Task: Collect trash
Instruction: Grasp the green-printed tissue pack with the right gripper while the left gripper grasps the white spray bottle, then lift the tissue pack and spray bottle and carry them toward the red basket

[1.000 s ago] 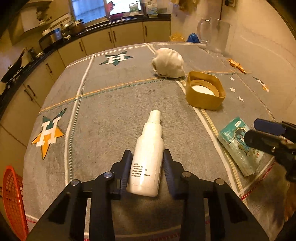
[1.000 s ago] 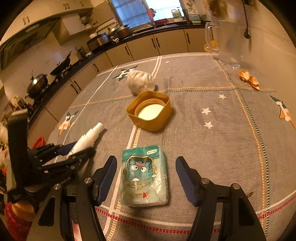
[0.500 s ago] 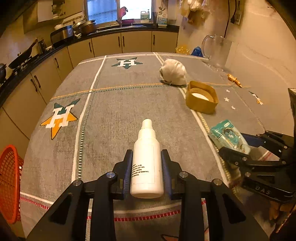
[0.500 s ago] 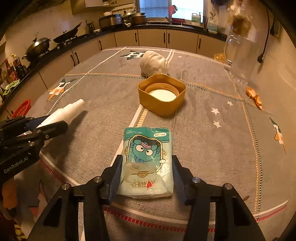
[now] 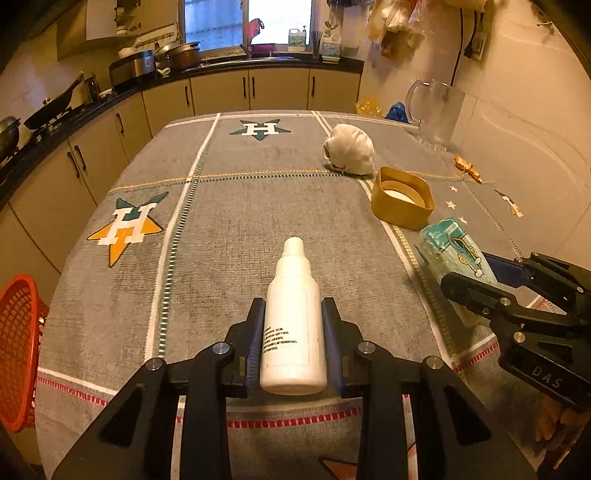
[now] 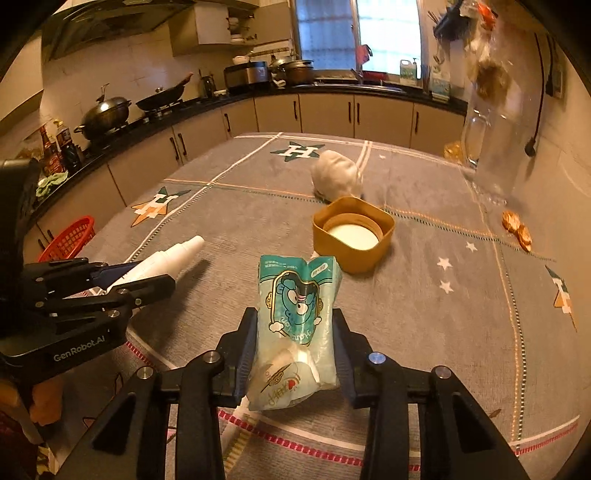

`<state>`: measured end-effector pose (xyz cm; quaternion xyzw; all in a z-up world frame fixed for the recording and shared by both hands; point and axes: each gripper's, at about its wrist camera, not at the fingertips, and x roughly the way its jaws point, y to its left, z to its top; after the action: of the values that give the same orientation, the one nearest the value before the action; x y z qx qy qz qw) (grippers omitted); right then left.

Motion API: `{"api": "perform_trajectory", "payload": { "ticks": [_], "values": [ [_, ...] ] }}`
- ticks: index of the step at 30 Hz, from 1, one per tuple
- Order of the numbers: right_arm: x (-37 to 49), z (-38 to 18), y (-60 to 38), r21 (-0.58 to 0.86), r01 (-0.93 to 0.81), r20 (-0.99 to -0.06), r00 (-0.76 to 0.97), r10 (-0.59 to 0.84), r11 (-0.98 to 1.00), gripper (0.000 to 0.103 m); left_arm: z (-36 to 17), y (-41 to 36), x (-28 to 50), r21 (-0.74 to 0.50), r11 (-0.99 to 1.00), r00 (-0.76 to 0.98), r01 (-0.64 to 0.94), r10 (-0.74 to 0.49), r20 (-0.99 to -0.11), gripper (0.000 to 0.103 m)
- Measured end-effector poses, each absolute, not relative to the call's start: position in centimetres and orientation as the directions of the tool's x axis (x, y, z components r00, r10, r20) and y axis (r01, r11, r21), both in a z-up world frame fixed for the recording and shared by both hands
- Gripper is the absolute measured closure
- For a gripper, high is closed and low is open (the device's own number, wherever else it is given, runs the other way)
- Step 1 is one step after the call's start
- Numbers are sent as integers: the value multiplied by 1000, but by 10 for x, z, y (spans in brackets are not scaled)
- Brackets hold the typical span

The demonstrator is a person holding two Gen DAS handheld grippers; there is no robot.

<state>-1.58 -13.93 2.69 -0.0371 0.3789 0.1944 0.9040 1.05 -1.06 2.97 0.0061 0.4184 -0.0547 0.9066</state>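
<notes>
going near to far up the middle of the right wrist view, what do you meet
right gripper shut on the teal packet → tan square container → white crumpled wad → cabinets → window

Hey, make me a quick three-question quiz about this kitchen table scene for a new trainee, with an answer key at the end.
1. True or false: the left gripper is shut on the white bottle.
2. What does the right gripper hold? A) the yellow tub B) the teal packet C) the white cloth
3. Fill in: the red basket sits past the table's ____ edge in the left wrist view.

Key:
1. True.
2. B: the teal packet is squeezed between its fingers, which have just been closing; the yellow tub and white cloth lie untouched on the table.
3. Left.
</notes>
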Motion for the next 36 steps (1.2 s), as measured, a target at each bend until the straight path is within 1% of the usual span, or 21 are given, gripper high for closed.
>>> {"api": "perform_trajectory", "payload": {
  "ticks": [11, 22, 28, 36],
  "values": [
    [-14, 23, -135, 75, -389, -704, 631, 325, 918, 61, 35, -6, -4, -43, 995, 664, 88, -91, -742, 74],
    [-15, 20, -135, 74, -394, -710, 624, 326, 916, 61, 38, -2, -14, -27, 997, 681, 66, -65, -730, 74],
    [-14, 20, -135, 125, -417, -710, 596, 375, 900, 61, 39, 4, -20, -21, 998, 684, 54, -52, -728, 74],
    [-23, 30, -122, 89, -405, -708, 617, 344, 910, 61, 44, 16, -29, -16, 999, 697, 31, -33, -716, 74]
  ]
}}
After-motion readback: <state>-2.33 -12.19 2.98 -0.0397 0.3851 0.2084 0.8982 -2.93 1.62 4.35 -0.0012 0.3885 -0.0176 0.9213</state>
